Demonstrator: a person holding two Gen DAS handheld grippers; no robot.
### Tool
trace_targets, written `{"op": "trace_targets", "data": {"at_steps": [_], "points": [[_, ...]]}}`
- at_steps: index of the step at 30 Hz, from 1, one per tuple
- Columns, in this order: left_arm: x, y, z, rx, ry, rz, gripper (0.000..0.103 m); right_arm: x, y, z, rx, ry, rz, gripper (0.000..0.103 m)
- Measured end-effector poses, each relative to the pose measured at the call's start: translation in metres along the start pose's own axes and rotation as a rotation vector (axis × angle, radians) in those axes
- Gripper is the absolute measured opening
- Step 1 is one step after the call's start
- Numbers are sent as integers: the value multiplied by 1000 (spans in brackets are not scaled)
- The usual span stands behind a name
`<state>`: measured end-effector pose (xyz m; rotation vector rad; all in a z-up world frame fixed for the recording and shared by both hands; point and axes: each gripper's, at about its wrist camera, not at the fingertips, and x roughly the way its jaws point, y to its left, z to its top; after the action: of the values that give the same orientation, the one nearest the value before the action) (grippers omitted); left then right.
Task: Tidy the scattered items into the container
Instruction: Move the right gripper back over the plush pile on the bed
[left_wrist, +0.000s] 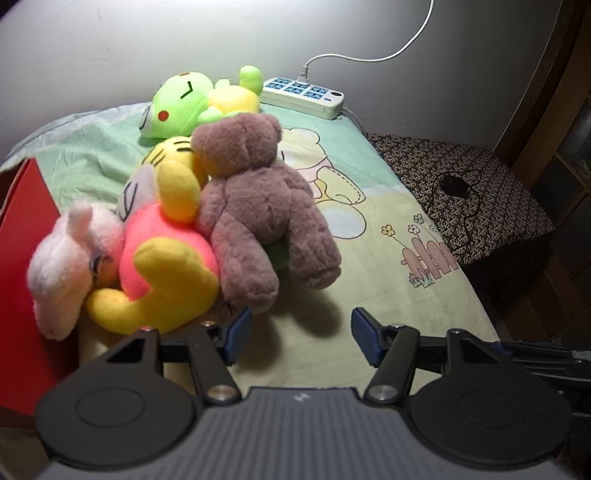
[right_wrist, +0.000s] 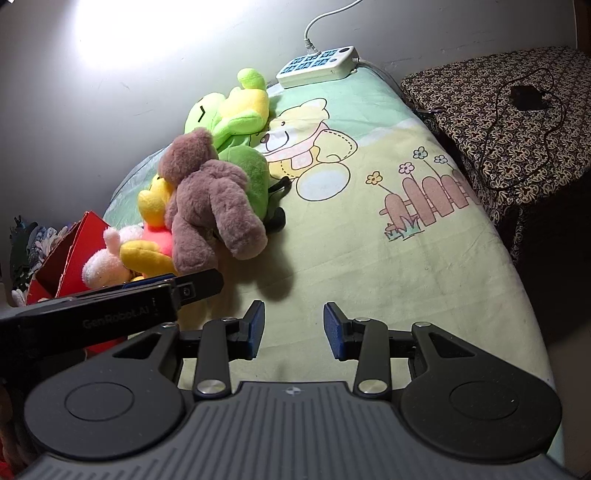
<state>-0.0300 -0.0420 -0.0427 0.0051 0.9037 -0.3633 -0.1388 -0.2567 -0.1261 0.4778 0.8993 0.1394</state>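
A pile of plush toys lies on the bed: a brown teddy bear (left_wrist: 255, 206) on top, a yellow and pink bear (left_wrist: 166, 254) under it, a pale pink plush (left_wrist: 62, 266) against the red box (left_wrist: 22, 258), and a green frog (left_wrist: 181, 103) behind. My left gripper (left_wrist: 301, 336) is open and empty, its left finger just short of the brown bear's foot. From the right wrist view the brown teddy bear (right_wrist: 210, 206), a green turtle plush (right_wrist: 251, 173) and the red box (right_wrist: 74, 251) sit to the left. My right gripper (right_wrist: 295, 328) is open over bare sheet, holding nothing.
A white power strip (left_wrist: 303, 96) with a plugged cable lies at the bed's far end by the wall. A dark patterned stool (right_wrist: 498, 122) with a black charger and cord stands beside the bed on the right. The cartoon sheet (right_wrist: 406, 258) spreads right of the toys.
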Motion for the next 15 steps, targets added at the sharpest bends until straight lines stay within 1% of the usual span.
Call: {"op": "trace_targets", "data": {"at_steps": [2,4,9,11,15], "points": [[4,-1,2,5,-14,13,64,4,-2,7,-6,2,14,39],[10,4,4,-10,-9,15,68,10,-2,14,-9,1,28,39],[20,19,3,-66,3,24,68,29,3,31,-10,8,81,39],[24,21,3,-65,7,28,62,40,9,38,-41,21,90,39],[29,20,2,-39,9,34,62,59,18,51,-86,15,92,40]]}}
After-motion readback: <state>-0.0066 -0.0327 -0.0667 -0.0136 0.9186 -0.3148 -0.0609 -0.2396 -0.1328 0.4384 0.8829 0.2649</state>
